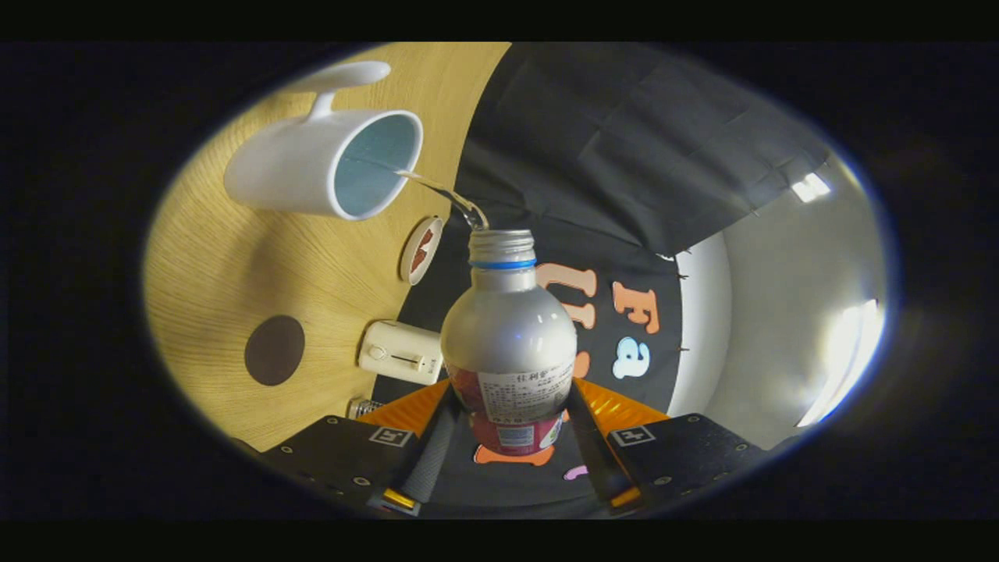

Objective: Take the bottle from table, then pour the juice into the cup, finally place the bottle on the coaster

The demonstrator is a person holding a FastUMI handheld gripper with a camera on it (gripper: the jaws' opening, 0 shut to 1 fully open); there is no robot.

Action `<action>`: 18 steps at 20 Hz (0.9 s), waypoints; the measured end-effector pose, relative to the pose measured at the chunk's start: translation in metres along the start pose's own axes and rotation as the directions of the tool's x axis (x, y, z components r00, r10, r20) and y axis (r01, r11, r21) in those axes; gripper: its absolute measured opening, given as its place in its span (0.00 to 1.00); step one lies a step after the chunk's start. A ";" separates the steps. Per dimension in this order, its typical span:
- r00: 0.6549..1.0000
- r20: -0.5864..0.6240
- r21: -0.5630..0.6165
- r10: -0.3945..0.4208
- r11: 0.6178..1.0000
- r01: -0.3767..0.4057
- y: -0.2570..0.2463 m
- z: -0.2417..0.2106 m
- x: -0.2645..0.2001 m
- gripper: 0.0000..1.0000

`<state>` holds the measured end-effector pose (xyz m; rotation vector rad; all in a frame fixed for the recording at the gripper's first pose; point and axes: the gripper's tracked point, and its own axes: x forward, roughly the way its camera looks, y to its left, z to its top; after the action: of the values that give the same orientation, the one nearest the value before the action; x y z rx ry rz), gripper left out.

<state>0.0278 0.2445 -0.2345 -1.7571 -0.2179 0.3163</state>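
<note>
Tool clenched on bottle, both fingers pressing its labelled lower body. Bottle uncapped, tipped twd white cup; thin clear stream runs from neck over cup rim into blue interior. Cup sits on wooden bench w/ handle away from bottle. Dark round coaster on bench, well apart from cup. Small cream box near coaster; red-white disc by bench edge near neck.
</note>
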 end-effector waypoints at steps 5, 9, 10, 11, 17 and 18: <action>1.000 0.000 -0.014 0.002 1.000 -0.002 -0.003 -0.001 0.001 0.77; 1.000 0.002 -0.033 0.008 0.999 -0.008 -0.006 -0.004 0.004 0.77; 1.000 0.004 -0.035 0.012 0.999 -0.012 -0.006 -0.003 0.004 0.77; 1.000 0.004 -0.038 0.014 0.999 -0.014 -0.005 -0.002 0.004 0.77; 1.000 0.014 -0.068 0.016 0.998 -0.015 -0.004 -0.001 0.010 0.77; 1.000 0.018 -0.073 0.015 0.997 -0.013 -0.005 0.000 0.009 0.77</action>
<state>0.0370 0.2480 -0.2307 -1.8287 -0.2326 0.3383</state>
